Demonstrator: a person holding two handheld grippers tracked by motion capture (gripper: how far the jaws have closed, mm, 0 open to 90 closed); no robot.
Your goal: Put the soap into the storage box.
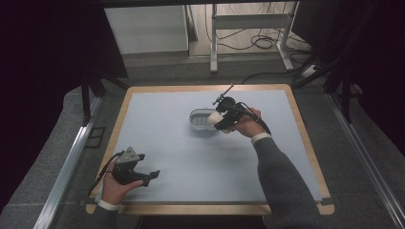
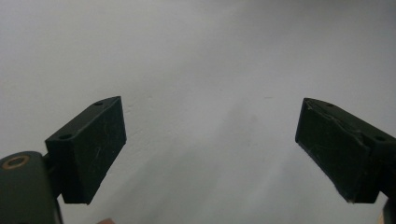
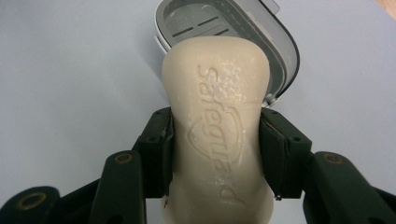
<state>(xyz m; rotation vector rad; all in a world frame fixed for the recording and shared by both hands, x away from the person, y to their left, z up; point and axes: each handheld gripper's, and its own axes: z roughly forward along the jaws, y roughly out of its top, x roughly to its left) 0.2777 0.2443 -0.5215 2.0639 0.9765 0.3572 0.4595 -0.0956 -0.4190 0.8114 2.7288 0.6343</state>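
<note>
The right claw (image 3: 215, 154) pinches a cream soap bar (image 3: 217, 135) by its long sides, the stamped word "Safeguard" facing up. The bar's far end hangs over the near rim of a grey slotted soap dish (image 3: 275, 42), which sits just right of the middle of the pale blue surface (image 1: 191, 157). The left claw (image 2: 210, 149) stands spread and empty over the near left corner.

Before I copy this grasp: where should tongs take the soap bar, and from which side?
Across its narrowed waist, one jaw on each long side, coming in along its length. The right tongs hold the soap bar that way; the pinched middle seats the pads.
</note>
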